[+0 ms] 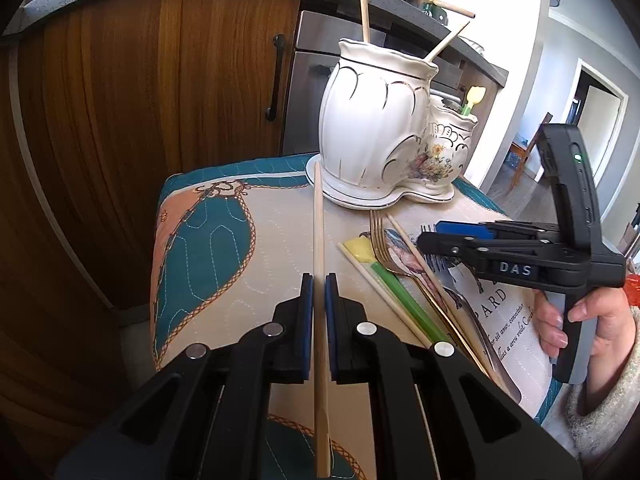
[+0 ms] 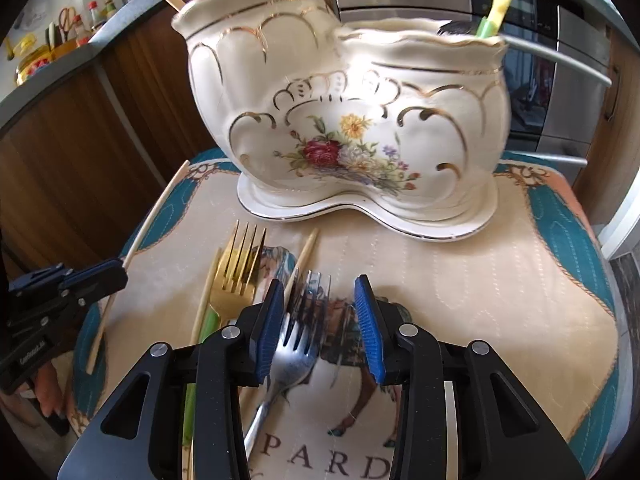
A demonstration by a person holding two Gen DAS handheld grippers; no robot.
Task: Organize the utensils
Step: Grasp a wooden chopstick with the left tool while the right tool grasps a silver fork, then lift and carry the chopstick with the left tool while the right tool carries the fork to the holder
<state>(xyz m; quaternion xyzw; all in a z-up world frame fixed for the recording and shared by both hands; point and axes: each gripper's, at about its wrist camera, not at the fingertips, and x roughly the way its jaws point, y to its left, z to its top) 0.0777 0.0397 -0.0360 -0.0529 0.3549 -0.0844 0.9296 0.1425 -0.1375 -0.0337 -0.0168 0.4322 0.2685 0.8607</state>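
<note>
Over quilted mat [image 2: 480, 280]: left gripper [image 1: 319, 296] clamps chopstick [image 1: 319, 220]; right gripper [image 2: 320, 312] spread astride fork [image 2: 296, 344]

Black plastic tongs [image 1: 319, 300], blue ribbed pads [image 2: 366, 322], silver rivets; grey knit sleeve [image 1: 608, 392].

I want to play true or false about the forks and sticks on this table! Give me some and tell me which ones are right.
1. The left gripper holds a wooden chopstick. True.
2. The right gripper is squeezed shut on the gold fork. False: it is open, around the silver fork.
3. The tall side of the white holder has wooden sticks in it. True.
4. The holder is lying on its side. False: it stands upright.
5. A green and yellow utensil pokes out of the short side. True.
</note>
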